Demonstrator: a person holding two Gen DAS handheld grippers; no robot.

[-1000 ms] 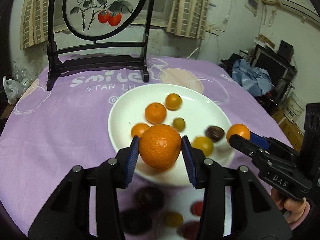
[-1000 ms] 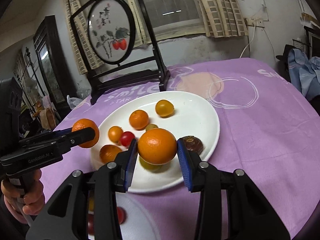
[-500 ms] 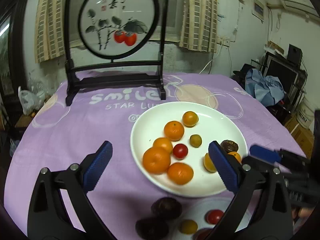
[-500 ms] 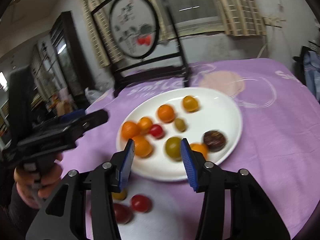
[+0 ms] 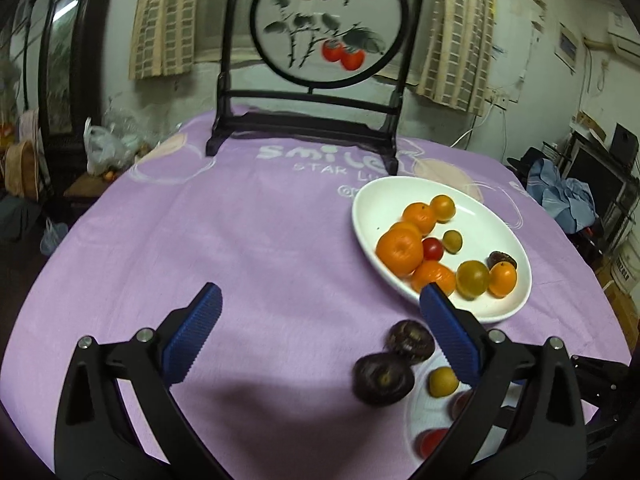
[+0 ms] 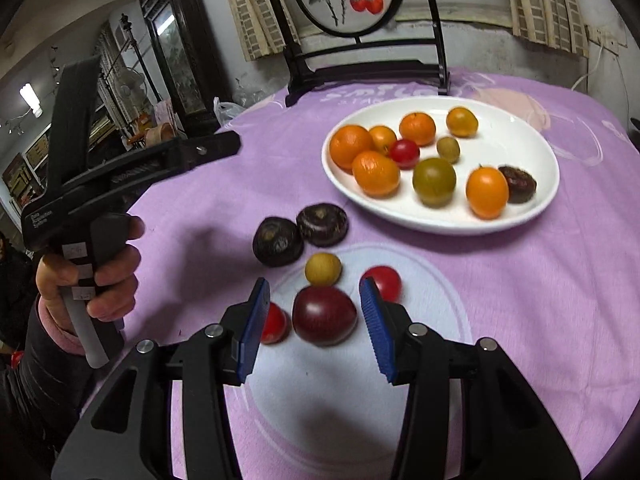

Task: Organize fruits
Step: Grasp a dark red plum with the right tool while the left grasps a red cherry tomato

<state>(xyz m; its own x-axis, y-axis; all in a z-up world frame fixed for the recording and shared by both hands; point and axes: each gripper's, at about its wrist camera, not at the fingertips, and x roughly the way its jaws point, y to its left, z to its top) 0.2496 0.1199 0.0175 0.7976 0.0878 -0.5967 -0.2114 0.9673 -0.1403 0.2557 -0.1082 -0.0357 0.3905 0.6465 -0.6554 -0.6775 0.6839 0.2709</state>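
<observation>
A white plate [image 6: 520, 136] [image 5: 372, 196] holds several oranges, a red tomato, green-yellow fruits and a dark fruit. My right gripper [image 6: 314, 320] is open, its jaws on either side of a dark red plum [image 6: 324, 315] on the tablecloth, not touching it. Near it lie two red tomatoes [image 6: 382, 280], a small yellow fruit [image 6: 323, 269] and two dark brown fruits [image 6: 300, 230]. My left gripper [image 5: 316, 336] is wide open and empty over bare cloth, left of the plate; it shows in the right wrist view [image 6: 132, 168].
A purple tablecloth [image 5: 240, 240] covers the round table. A black-framed round painted screen [image 5: 324, 24] stands at the back. Furniture and clutter surround the table.
Both grippers released their oranges onto the plate and opened. The left one drew back to the left; the right one pulled back and lowered around the plum.
</observation>
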